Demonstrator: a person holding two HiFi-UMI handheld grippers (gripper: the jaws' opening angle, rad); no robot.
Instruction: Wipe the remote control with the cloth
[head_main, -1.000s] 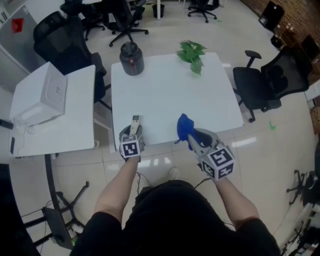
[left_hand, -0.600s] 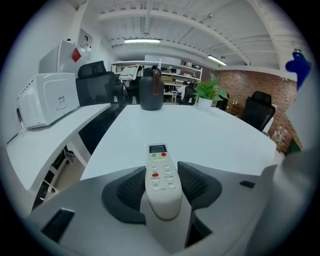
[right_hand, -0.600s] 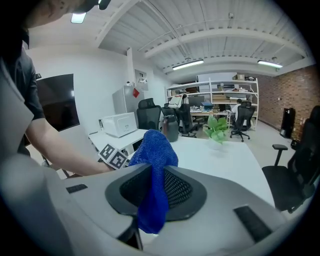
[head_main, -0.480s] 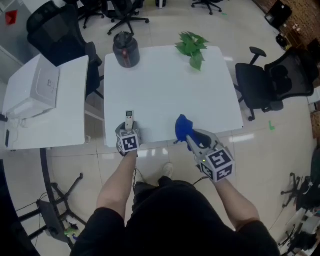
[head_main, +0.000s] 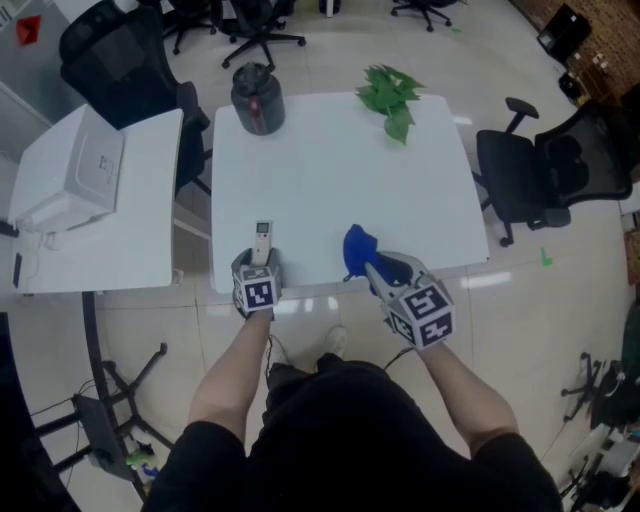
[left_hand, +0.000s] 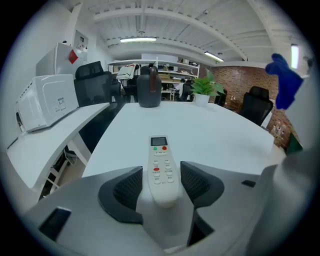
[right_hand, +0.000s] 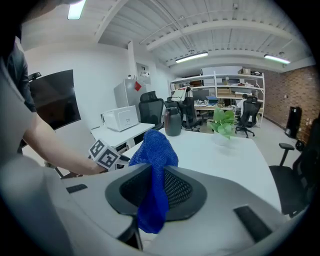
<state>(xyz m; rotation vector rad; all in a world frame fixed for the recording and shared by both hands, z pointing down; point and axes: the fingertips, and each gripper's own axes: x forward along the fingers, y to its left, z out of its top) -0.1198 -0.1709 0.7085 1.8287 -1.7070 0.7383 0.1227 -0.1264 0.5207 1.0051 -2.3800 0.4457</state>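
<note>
Left claw (left_hand: 160, 174) just opening (remote (left_hand: 159, 149) between); right claw (right_hand: 157, 175) pinches cloth (right_hand: 155, 144).

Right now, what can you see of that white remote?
The remote is a slim white plastic bar, small screen at its far end, green, red and pale buttons facing up. It lies on the white table near the front edge, near end between the jaws of the left claw, which have just been opening and don't press it.

Blue cloth (head_main: 355, 250) — white remote control (head_main: 262, 238), white table (head_main: 340, 160).
</note>
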